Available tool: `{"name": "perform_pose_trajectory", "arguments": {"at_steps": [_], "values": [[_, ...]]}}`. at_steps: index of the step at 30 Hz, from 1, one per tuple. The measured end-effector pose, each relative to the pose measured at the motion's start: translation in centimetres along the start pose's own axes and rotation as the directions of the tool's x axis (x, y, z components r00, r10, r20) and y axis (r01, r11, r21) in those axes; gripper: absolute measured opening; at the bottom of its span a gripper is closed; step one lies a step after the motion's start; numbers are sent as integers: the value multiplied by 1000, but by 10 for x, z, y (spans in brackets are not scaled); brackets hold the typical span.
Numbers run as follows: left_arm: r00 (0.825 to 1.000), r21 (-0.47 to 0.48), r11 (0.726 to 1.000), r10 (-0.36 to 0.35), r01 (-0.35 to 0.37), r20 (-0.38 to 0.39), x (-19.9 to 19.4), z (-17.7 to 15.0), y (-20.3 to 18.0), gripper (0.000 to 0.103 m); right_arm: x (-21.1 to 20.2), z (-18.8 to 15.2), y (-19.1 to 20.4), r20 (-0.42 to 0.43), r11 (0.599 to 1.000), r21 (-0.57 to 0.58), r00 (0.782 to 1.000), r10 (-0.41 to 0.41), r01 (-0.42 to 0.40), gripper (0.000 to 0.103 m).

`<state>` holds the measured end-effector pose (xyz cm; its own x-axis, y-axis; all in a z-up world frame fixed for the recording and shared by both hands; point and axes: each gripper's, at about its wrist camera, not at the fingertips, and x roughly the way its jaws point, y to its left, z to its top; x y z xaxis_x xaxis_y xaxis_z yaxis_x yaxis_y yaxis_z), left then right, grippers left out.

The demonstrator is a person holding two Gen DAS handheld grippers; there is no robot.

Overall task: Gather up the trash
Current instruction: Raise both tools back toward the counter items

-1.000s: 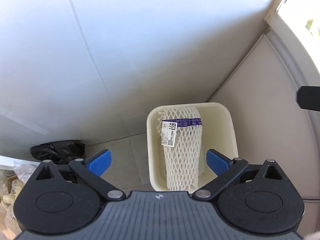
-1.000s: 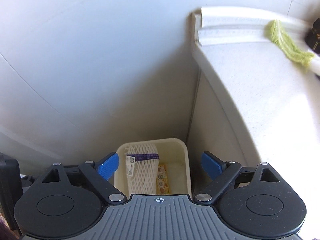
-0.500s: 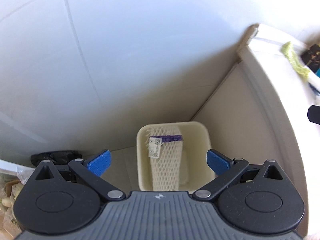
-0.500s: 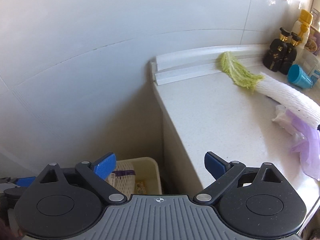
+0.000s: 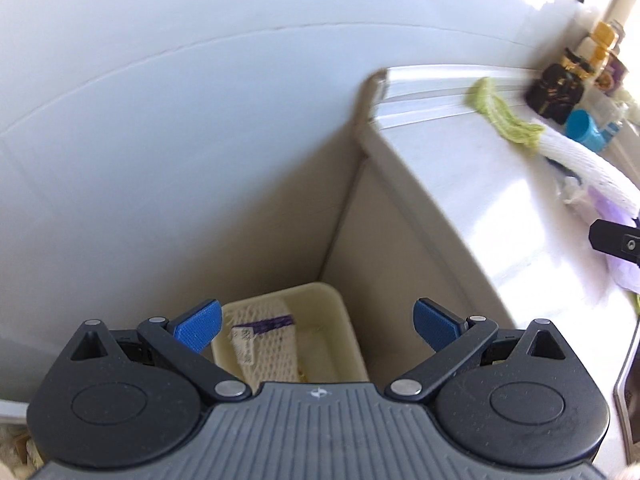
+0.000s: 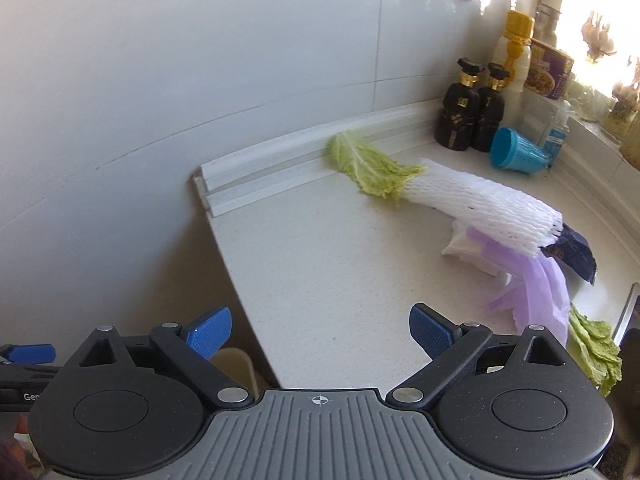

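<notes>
Left gripper (image 5: 316, 324) spread wide, holding nothing, above a cream trash bin (image 5: 340, 320) in the corner beside the counter; inside the bin, a white foam net sleeve (image 5: 272, 352) with a purple band. Right gripper (image 6: 320, 330) also spread wide and empty, over the near edge of the white countertop (image 6: 320, 264). Farther on the countertop: a cabbage leaf (image 6: 368, 164), touching it another foam net (image 6: 480, 204) lying over a purple plastic bag (image 6: 540, 288) and a dark wrapper (image 6: 572, 254). Near the wall, a blue cup (image 6: 516, 154) on its side beside two dark bottles (image 6: 472, 114).
</notes>
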<state>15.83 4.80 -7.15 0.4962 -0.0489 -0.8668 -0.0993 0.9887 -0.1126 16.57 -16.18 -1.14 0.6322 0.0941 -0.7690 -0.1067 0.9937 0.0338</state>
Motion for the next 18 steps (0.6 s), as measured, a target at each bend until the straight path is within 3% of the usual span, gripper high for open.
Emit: {"name": "perform_pose_trajectory", "arguments": {"at_steps": [9, 13, 18], "values": [[991, 132, 988, -96, 83, 92, 18, 37, -65, 102, 4, 5, -71, 103, 1000, 1, 994, -28, 28, 98], [978, 160, 978, -155, 132, 139, 31, 57, -90, 102, 9, 10, -101, 150, 998, -35, 988, -44, 50, 98], [952, 179, 962, -240, 206, 191, 56, 83, -122, 102, 22, 24, -129, 202, 995, -97, 979, -8, 28, 98]]}}
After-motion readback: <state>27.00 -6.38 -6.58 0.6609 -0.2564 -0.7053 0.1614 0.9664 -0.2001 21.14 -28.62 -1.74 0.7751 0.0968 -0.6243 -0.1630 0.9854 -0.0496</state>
